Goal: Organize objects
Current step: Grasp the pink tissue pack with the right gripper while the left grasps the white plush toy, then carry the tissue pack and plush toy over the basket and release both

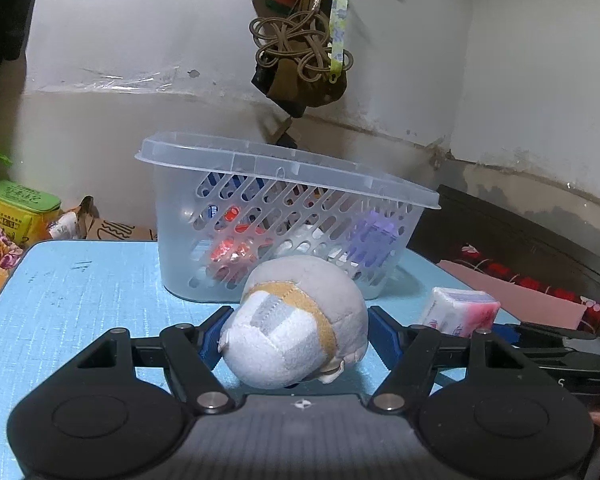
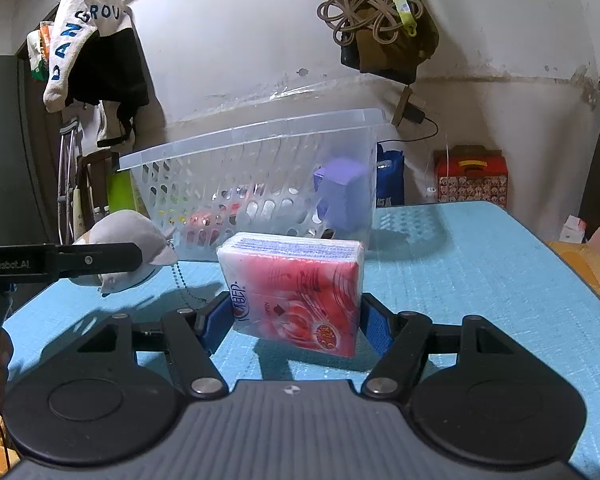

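Observation:
My left gripper is shut on a grey and white plush toy and holds it just above the blue table, in front of the clear plastic basket. My right gripper is shut on a red and white tissue pack, also in front of the basket. The basket holds a purple box and red items. The tissue pack shows at the right in the left wrist view, and the plush toy at the left in the right wrist view.
The blue table carries the basket near its far edge. A brown bag with cords hangs on the wall above. A green tin stands off the table's left, a red patterned box beyond its right.

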Motion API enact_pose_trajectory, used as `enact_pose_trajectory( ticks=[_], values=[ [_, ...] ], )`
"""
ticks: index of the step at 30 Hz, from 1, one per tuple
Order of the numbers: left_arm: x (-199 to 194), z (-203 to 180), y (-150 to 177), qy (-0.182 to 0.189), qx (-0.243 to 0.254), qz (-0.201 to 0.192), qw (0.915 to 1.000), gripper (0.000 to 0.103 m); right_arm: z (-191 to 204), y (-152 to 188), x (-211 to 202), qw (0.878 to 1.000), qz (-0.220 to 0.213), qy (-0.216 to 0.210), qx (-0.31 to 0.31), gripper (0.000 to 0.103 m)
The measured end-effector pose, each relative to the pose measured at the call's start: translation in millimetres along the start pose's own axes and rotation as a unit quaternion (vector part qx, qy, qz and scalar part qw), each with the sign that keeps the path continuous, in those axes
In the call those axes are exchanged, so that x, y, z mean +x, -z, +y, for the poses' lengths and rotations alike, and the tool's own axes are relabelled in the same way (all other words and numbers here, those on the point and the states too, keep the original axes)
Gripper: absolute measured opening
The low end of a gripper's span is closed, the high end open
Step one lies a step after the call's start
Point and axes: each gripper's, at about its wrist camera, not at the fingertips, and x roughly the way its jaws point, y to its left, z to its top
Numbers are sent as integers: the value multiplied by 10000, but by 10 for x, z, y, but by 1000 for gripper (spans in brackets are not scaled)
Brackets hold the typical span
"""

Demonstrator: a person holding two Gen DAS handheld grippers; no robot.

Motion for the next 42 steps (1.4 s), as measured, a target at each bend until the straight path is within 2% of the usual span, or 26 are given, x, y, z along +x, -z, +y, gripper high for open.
enact_pose_trajectory(
  ticks=[22,29,32,37,40,42],
  values=[
    [-22,-4,26,12,17,-94,10000,75,-14,29,-6,10000,-40,26,28,70],
    [-125,-11,25,25,-14,-379,9993,75,-37,14,-66,9998,-180,-18,92,70],
    [-203,-28,-83,193,-185,-479,9985,75,-29,-147,-202,9992,-367,-146,90,70],
    [-398,-185,-502,135,14,-854,9963,74,63,-692,-345,9966,-750,-110,-334,70],
    [-369,-224,-898,100,122,-924,9956,73,67,-1078,-201,9968,-666,-301,-332,70],
    [-241,-211,-1164,-33,107,-781,9969,69,71,-1319,-19,9980,-487,-277,-295,70]
  ],
)
